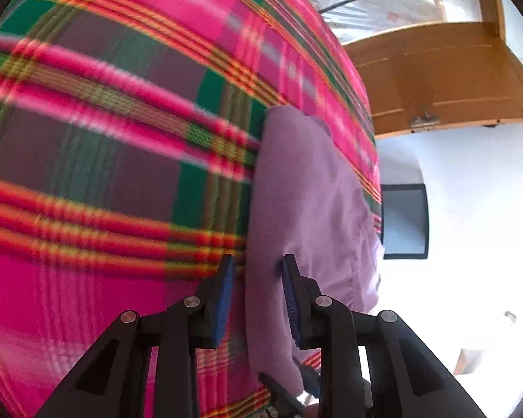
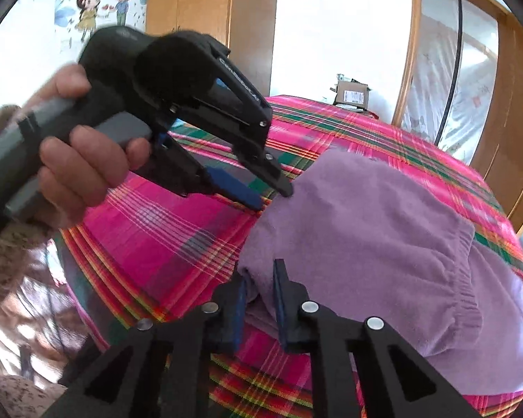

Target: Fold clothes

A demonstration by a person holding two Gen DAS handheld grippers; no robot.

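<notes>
A lilac garment with an elastic waistband (image 2: 383,244) lies folded on a pink, green and red plaid bedspread (image 2: 164,237). It also shows in the left wrist view (image 1: 307,202). My left gripper (image 1: 258,264) is open, its fingers on either side of the garment's edge. It also shows in the right wrist view (image 2: 273,195), held by a hand at the garment's far left corner. My right gripper (image 2: 259,278) is open, with the near left corner of the garment between its blue pads.
The plaid spread (image 1: 104,160) covers the whole bed. A cardboard box (image 2: 352,95) sits beyond the bed's far edge. Wooden doors (image 1: 436,80) and a wardrobe with glass panels (image 2: 446,80) stand behind. A dark framed panel (image 1: 404,221) hangs on the white wall.
</notes>
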